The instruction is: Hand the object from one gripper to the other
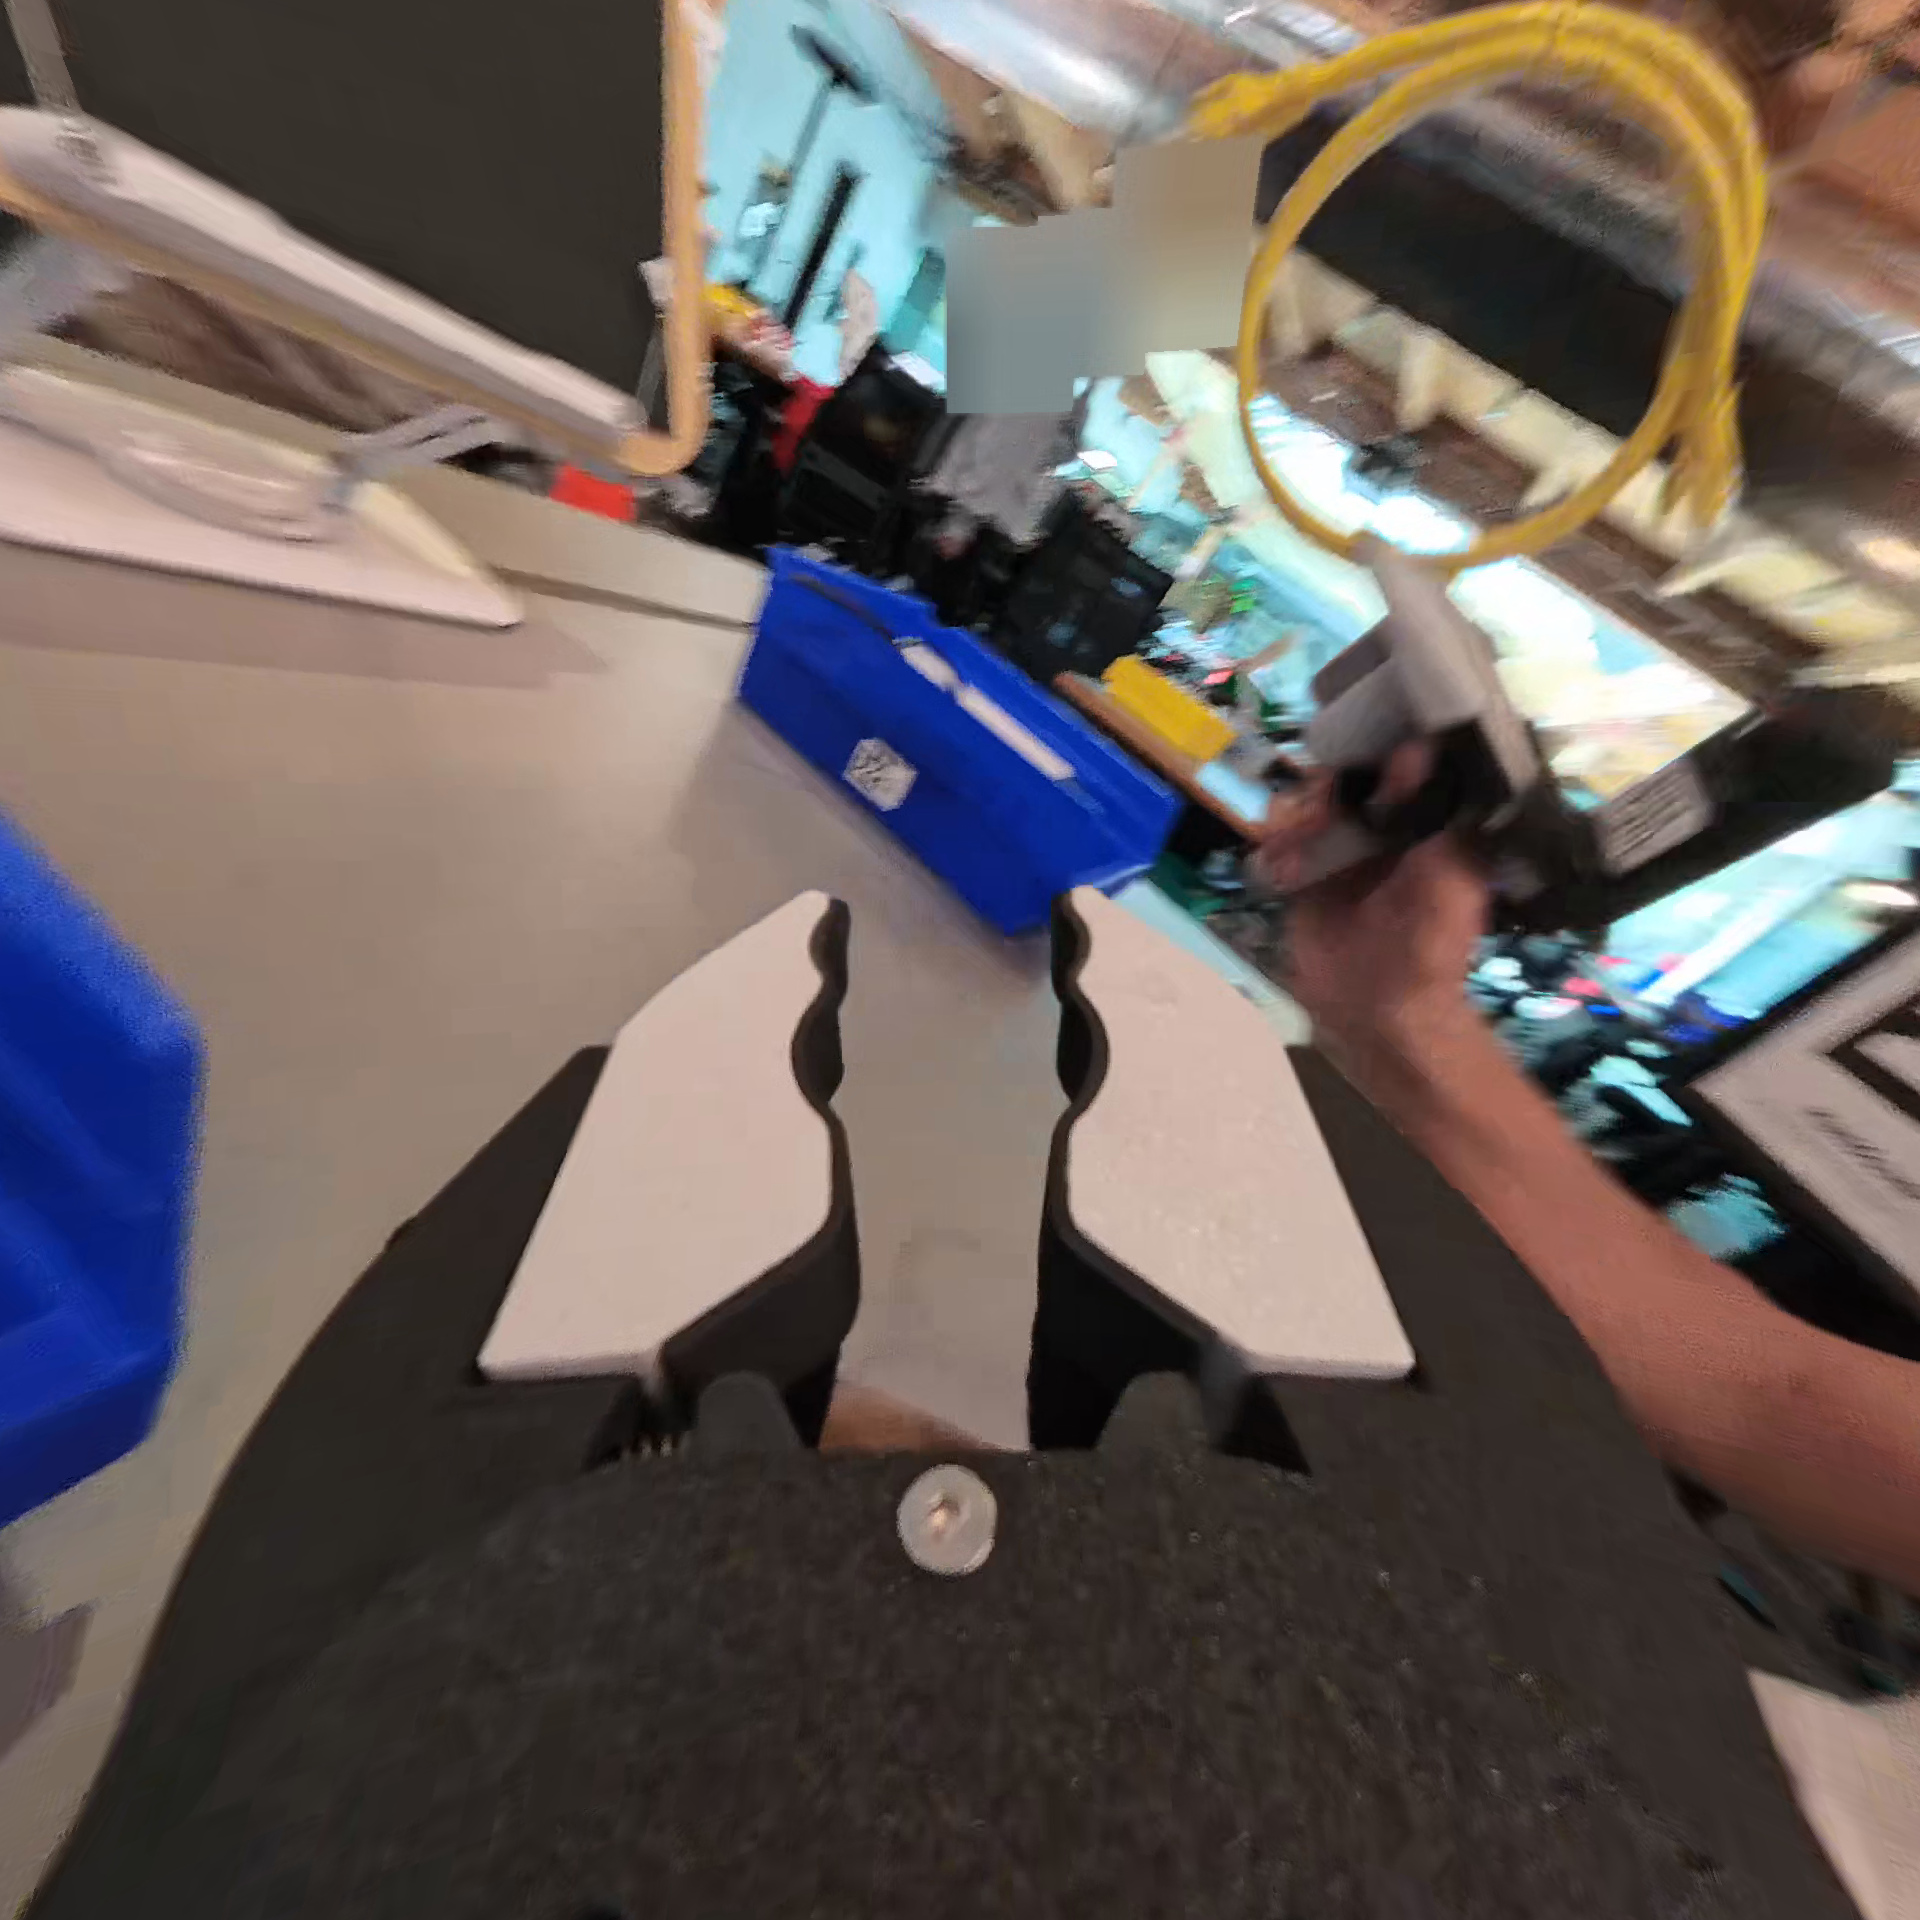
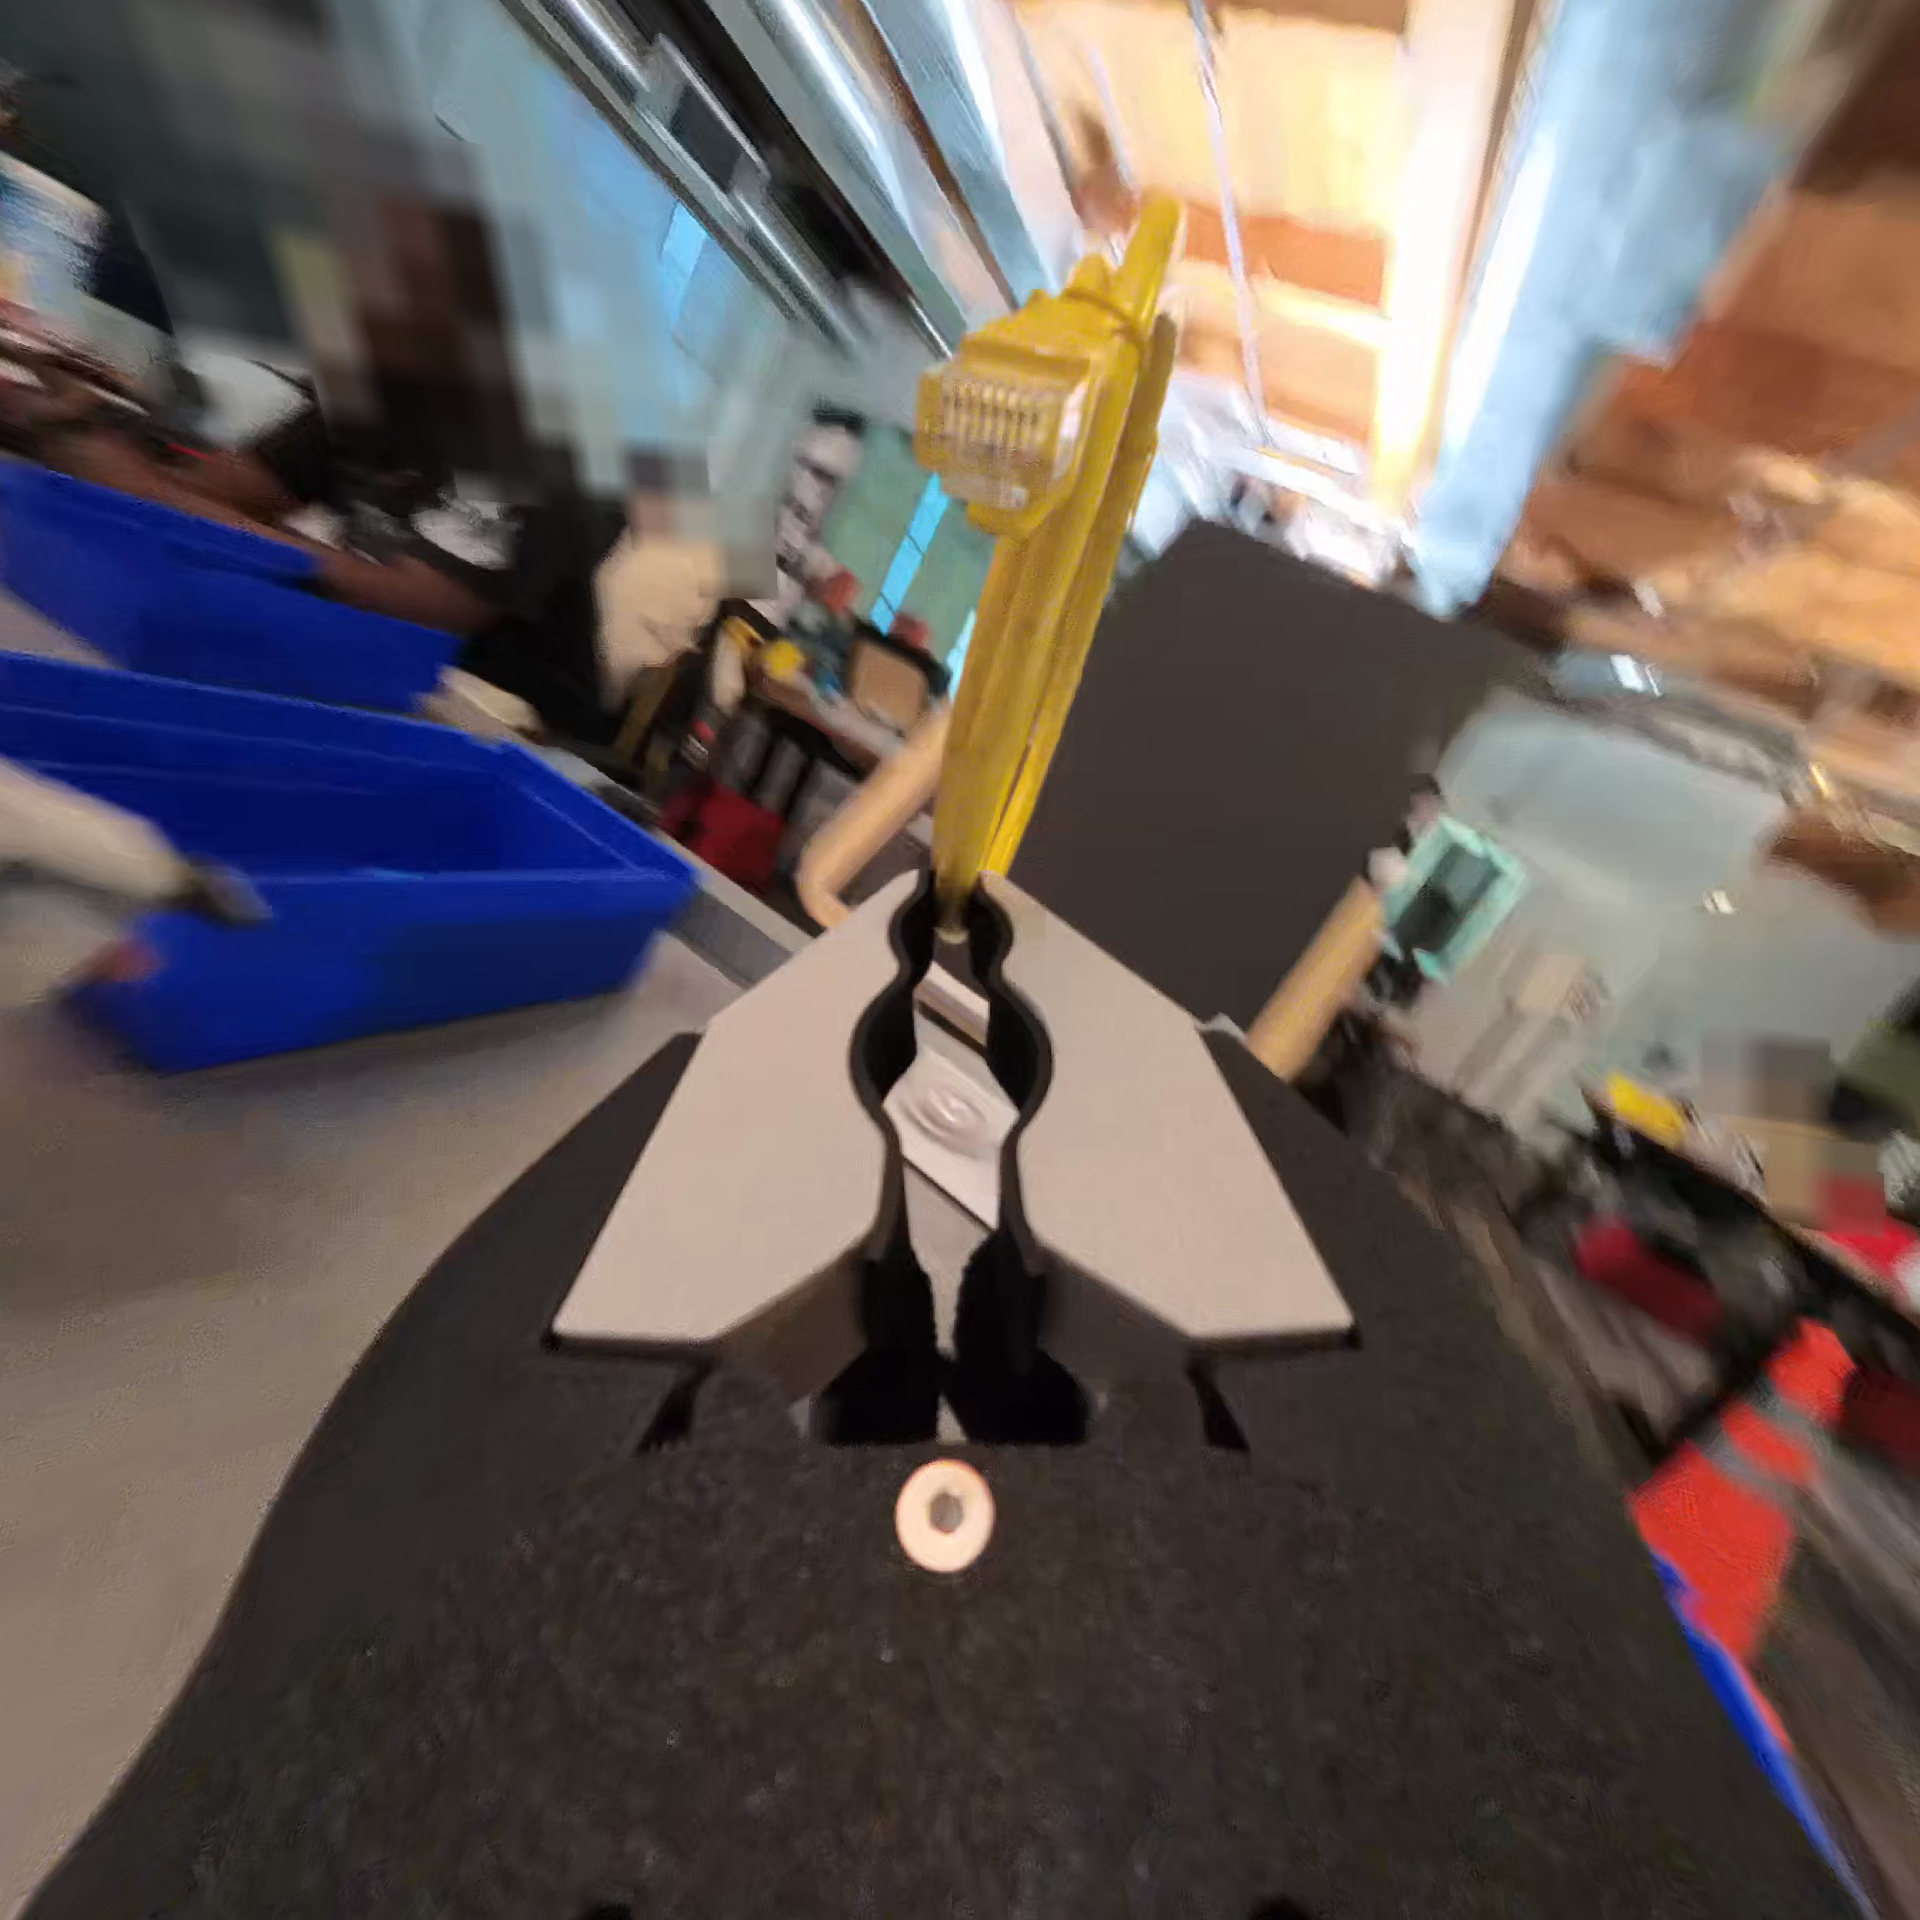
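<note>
A coiled yellow network cable [image 1: 1704, 260] hangs in the air at the upper right of the left wrist view, pinched at its bottom by my right gripper [image 1: 1387, 556], which a hand [image 1: 1371, 925] holds up. In the right wrist view the same cable [image 2: 1039, 623] stands edge-on above the fingertips, its clear plug [image 2: 997, 421] near the top. My right gripper [image 2: 958, 899] is shut on the cable's lower end. My left gripper [image 1: 948, 920] is open and empty, low over the grey table [image 1: 416, 883], below and left of the cable.
A blue bin [image 1: 935, 738] lies on the table ahead of the left gripper, and another blue bin edge [image 1: 73, 1143] sits at the far left. Blue bins [image 2: 343, 873] also show left in the right wrist view. A white stand [image 1: 239, 488] is back left. Cluttered shelves lie behind. My hands' fingertips stand some 20 cm from each other.
</note>
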`<state>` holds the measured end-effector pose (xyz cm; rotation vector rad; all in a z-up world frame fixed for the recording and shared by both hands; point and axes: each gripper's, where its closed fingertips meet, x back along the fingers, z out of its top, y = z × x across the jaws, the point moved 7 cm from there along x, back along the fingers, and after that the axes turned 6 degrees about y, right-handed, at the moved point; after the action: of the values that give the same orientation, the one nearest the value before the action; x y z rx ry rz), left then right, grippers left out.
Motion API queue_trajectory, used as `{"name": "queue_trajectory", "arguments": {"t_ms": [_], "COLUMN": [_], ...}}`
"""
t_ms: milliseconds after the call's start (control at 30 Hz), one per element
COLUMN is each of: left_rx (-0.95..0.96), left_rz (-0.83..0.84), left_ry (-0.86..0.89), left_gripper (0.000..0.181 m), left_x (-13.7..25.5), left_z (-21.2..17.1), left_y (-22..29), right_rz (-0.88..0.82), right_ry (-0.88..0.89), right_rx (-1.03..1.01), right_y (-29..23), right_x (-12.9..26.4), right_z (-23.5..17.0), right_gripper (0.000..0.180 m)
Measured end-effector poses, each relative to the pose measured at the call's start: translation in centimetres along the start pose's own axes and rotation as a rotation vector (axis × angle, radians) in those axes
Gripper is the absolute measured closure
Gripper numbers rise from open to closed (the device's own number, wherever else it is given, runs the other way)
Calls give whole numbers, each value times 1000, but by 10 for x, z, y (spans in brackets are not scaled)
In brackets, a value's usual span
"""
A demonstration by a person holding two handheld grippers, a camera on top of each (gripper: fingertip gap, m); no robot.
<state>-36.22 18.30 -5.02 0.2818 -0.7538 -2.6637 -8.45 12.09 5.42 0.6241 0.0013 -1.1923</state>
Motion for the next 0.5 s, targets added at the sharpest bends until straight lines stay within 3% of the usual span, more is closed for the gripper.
{"name": "queue_trajectory", "arguments": {"t_ms": [133,200,333,400,433,500], "left_rx": [-7,-8,-69,-117,-135,-169], "left_rz": [254,290,256,250,249,254], "left_ry": [-185,-274,-378,-401,-416,-451], "left_gripper": [141,138,128,128,128,128], "left_x": [-3,-6,-8,-4,-2,5], "left_z": [-26,-39,-62,-71,-76,-85], "left_y": [-21,-19,-2,7,10,16], "right_rz": [-171,-183,-191,-195,-197,-204], "right_ry": [-385,-564,-521,-525,-626,-816], "right_rx": [-187,-440,-1107,-1268,-1326,-1230], "right_y": [117,149,183,191,190,188], "right_x": [9,17,23,24,25,27], "right_z": [-63,-111,-180,-203,-214,-228], "right_gripper": [174,174,173,172,171,171]}}
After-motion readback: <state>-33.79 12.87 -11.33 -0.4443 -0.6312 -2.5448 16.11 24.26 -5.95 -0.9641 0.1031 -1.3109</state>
